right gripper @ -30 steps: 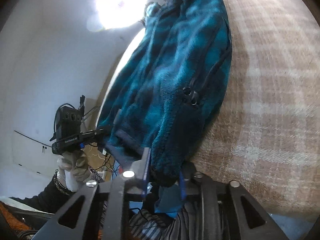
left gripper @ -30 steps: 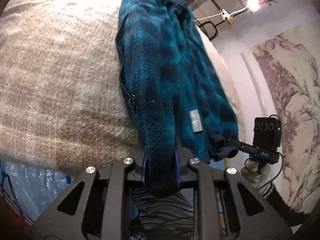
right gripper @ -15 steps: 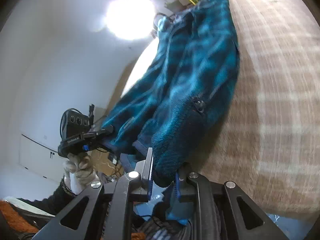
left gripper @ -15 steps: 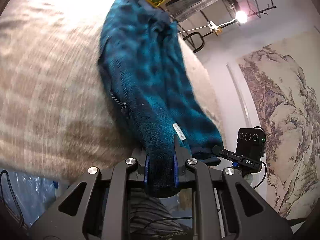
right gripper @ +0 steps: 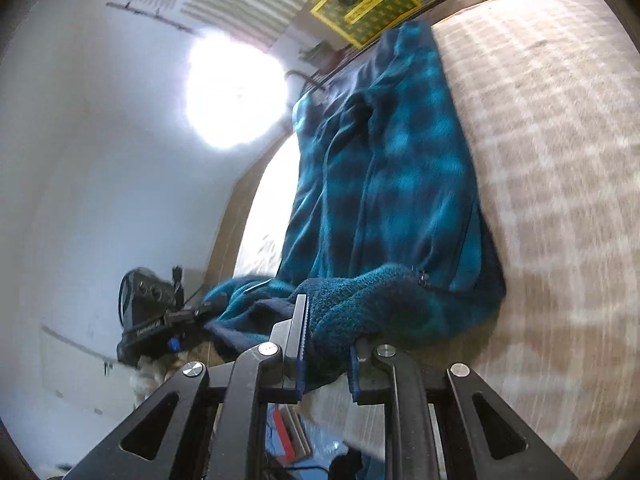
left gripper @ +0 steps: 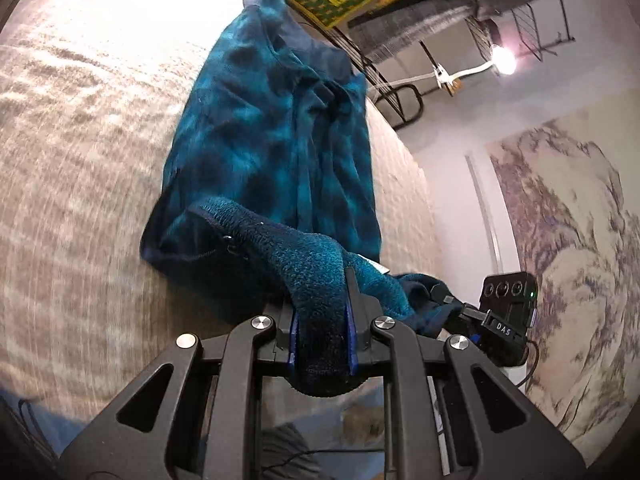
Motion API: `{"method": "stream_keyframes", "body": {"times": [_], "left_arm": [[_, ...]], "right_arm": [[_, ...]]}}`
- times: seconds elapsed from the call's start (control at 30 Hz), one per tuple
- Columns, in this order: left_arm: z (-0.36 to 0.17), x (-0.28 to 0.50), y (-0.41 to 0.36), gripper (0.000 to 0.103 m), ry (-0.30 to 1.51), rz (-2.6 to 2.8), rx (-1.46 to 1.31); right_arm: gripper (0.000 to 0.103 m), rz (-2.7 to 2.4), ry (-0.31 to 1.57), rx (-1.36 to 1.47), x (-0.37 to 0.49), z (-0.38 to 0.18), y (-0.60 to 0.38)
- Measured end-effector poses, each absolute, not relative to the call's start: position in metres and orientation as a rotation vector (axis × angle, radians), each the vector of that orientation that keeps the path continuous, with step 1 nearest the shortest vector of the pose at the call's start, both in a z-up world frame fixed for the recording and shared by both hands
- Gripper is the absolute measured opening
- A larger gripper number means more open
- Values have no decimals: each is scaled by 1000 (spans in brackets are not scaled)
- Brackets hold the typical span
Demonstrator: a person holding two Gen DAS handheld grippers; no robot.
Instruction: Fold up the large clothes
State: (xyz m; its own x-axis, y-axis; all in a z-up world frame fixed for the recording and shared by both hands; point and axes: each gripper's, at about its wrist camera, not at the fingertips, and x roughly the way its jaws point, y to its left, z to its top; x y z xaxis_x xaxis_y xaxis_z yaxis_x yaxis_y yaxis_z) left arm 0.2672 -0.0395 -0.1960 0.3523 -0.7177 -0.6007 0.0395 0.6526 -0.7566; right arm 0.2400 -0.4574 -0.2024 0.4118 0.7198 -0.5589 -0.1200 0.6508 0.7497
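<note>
- While both tools grip it, teal plaid fleece jacket (left gripper: pixel 280 152) lies lengthwise on bed, near hem lifted off the cover and curled back over the rest of the garment.
- Left gripper (left gripper: pixel 322 336): pads pressed together on a thick roll of fleece hem; cloth fills the gap btwn the blue pad faces and bulges out below them.
- Right gripper (right gripper: pixel 326 356): likewise pinching hem, fleece wedged btwn its blue-edged pads, a fold spilling over the left finger.
- Each tool shows in the other's view: right one at lower right of left-wrist view, black body w/ green light, its tip buried in the dark hem edge; left one at lower left of right-wrist view, a pale-gloved hand (right gripper: pixel 148 376) under it.
- Hem stretches btwn the two tools, sagging a little in the middle; small white label (left gripper: pixel 376 266) shows on the inner side near left tool.
- Zipper pull (right gripper: pixel 422 278) sits on the raised fold, just beyond right tool; zipper line also visible in left-wrist view at edge of the fold.
- Collar end of jacket lies far from tools, toward the metal bed frame (left gripper: pixel 396 100).
- Bed cover (left gripper: pixel 80 160): beige/tan plaid, woolly texture, blurred.
- Wall w/ landscape mural (left gripper: pixel 568 240) on the right side, left-wrist view.
- Yellow-green patterned sheet (right gripper: pixel 366 0) beyond the bed's far end.
- Clip lamp (left gripper: pixel 500 62) lit; bright glare patch in right-wrist view.
</note>
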Motion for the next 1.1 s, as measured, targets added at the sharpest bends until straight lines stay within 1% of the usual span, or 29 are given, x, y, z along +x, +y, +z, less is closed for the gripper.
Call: {"method": "stream_keyframes", "body": {"times": [0.33, 0.53, 0.57, 0.63, 0.67, 0.73, 0.83, 0.87, 0.9, 0.97, 1.03, 1.1], "left_arm": [[-233, 338, -43, 16, 1158, -440, -778], [-248, 351, -47, 17, 1172, -415, -775], [-246, 352, -48, 19, 1176, -417, -765], [-241, 353, -49, 21, 1179, -431, -742], [-237, 353, -49, 23, 1186, -438, -732], [-232, 354, -46, 27, 1190, -462, -733], [-226, 354, -38, 30, 1189, -480, -772], [-227, 354, -36, 33, 1189, -481, -783], [-228, 354, -36, 34, 1193, -484, -796], [-233, 355, -34, 44, 1197, -485, -842], [-235, 356, -28, 50, 1203, -480, -903], [-232, 356, -22, 51, 1196, -503, -947]], "right_arm": [[14, 414, 1082, 772, 310, -234, -458], [15, 410, 1118, 737, 331, -244, -451], [19, 419, 1120, 734, 331, -242, -451], [21, 434, 1124, 729, 333, -239, -451], [26, 451, 1126, 727, 333, -236, -453], [28, 475, 1126, 738, 334, -233, -457], [36, 528, 1123, 793, 333, -230, -468], [43, 538, 1116, 815, 332, -229, -472], [53, 545, 1108, 835, 331, -229, -476], [66, 559, 1092, 899, 329, -233, -486], [64, 554, 1093, 934, 330, -239, -490], [61, 542, 1094, 882, 327, -236, -490]]}}
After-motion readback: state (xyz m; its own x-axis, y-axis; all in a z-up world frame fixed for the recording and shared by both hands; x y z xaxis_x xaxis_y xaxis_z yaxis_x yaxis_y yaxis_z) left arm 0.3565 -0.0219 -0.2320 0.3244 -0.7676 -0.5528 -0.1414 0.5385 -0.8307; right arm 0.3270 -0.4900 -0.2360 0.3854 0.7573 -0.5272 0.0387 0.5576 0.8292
